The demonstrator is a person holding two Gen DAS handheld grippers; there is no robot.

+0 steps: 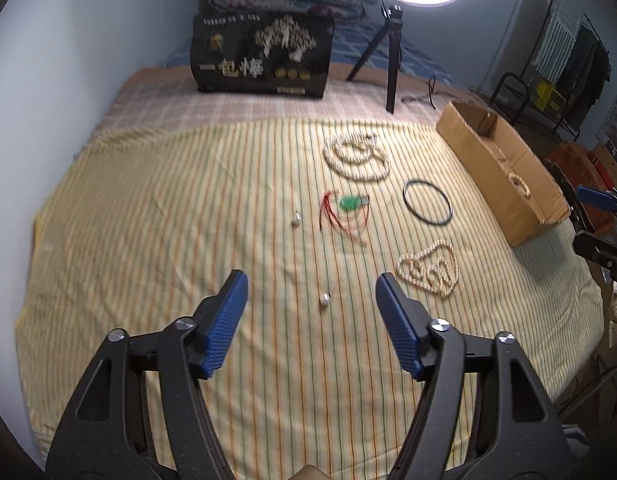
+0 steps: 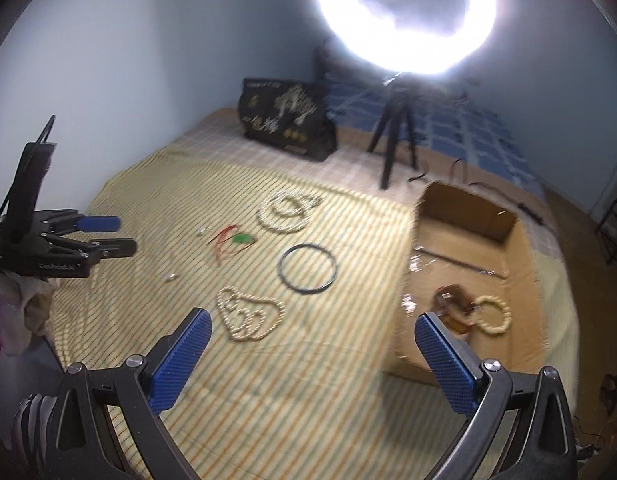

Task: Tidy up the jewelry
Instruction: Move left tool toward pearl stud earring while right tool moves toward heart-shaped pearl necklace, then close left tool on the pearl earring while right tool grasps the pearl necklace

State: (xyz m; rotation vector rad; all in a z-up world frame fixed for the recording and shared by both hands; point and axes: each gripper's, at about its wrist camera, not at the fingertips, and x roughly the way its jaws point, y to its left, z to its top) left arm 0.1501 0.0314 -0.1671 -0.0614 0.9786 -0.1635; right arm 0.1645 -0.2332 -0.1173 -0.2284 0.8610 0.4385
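Left gripper (image 1: 312, 292): seen at the bottom of the left wrist view, jaws spread apart, nothing held; a small pearl piece (image 1: 324, 299) lies on the cloth between the fingertips, untouched.
Right gripper (image 2: 312, 330): shown at the bottom of the right wrist view, jaws wide apart and empty, above the cloth beside the box wall.
Near jewelry: a tangled bead necklace (image 1: 428, 270) is found right of centre; a second small pearl piece (image 1: 296, 220) sits just above centre.
Middle jewelry: a red cord with green pendant (image 1: 348, 210) and a black ring (image 1: 427, 202) are laid near one another, apart.
Far jewelry: a coiled pearl strand (image 1: 356, 156) is placed in the upper centre.
Cardboard box (image 2: 508, 240): at the right; a bead bracelet (image 2: 494, 314) and a brown piece (image 2: 454, 306) are already held inside.
Progress: judged early; two pieces are boxed, six remain on the striped sheet (image 1: 148, 220).
Edges and room: open cloth is left at the left; the sheet's edge falls away at the lower right; the tripod (image 1: 390, 60) and black bag (image 1: 262, 56) stand well beyond.
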